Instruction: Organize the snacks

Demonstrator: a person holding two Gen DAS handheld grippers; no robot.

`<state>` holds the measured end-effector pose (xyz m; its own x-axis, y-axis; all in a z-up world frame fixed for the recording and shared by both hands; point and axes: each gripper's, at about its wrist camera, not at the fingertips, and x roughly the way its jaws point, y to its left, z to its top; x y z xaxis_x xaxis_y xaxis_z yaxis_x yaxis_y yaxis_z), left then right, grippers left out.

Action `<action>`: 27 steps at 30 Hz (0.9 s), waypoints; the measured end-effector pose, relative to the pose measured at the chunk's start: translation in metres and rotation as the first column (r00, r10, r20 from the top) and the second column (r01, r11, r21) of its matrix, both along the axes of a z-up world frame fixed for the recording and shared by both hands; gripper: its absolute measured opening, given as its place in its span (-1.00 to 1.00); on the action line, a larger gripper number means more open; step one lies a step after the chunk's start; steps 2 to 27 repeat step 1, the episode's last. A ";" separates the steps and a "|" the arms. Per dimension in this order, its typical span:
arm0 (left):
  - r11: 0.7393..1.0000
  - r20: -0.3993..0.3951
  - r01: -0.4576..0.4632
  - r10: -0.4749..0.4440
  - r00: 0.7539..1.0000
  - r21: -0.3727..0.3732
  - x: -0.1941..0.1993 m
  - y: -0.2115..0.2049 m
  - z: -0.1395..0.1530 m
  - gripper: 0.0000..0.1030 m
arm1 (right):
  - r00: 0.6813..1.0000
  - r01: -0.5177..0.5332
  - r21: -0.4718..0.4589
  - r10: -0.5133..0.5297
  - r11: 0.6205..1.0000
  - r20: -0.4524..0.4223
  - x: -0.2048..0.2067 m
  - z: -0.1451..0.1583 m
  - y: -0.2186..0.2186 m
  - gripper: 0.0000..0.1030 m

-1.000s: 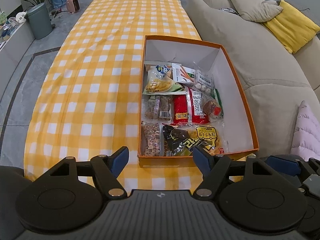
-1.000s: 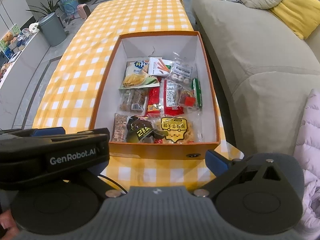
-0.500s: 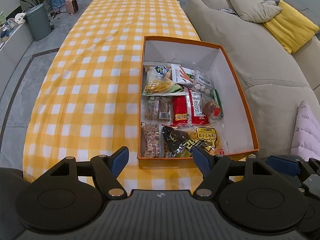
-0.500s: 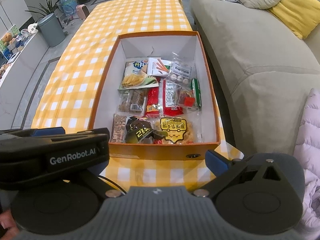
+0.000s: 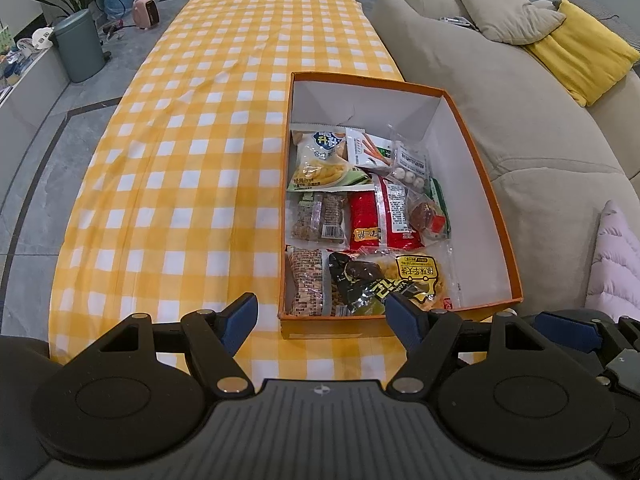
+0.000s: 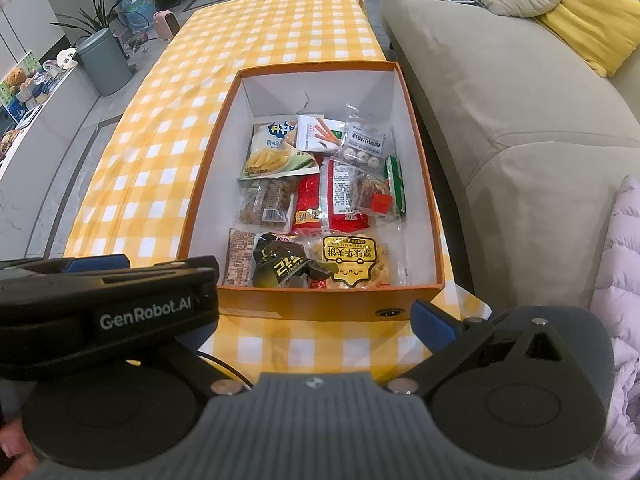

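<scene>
An orange box [image 5: 486,184] with a white inside stands on the yellow checked tablecloth [image 5: 208,152]; it also shows in the right wrist view [image 6: 316,306]. Several snack packs lie in rows inside it: a yellow chips bag [image 5: 320,160], red packs [image 5: 382,216], a dark pack [image 5: 360,280] and a yellow biscuit pack [image 6: 354,258]. My left gripper [image 5: 322,322] is open and empty, held back from the box's near wall. My right gripper [image 6: 316,316] is open and empty before that same wall; its left finger is hidden behind the left gripper's body [image 6: 108,308].
A beige sofa [image 5: 520,120] with a yellow cushion [image 5: 580,50] runs along the table's right side. A pink quilted garment [image 6: 624,280] lies at the near right. A grey bin [image 5: 78,46] and plants stand on the floor at the far left.
Both views have pulled back and risen very slightly, so the box sits a little lower in frame. Both grippers have stayed open and the snacks have not moved.
</scene>
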<state>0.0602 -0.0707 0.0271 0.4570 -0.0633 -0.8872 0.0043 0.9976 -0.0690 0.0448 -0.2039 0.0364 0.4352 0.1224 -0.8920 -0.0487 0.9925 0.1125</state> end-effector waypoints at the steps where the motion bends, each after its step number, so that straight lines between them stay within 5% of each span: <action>1: 1.000 0.001 -0.001 0.001 1.000 0.004 0.000 0.000 0.000 0.67 | 1.000 0.000 0.000 0.000 1.000 0.000 0.000 0.000 0.000 0.93; 27: 1.000 0.001 -0.001 0.001 1.000 0.004 0.000 0.000 0.000 0.67 | 1.000 0.000 0.000 0.000 1.000 0.000 0.000 0.000 0.000 0.93</action>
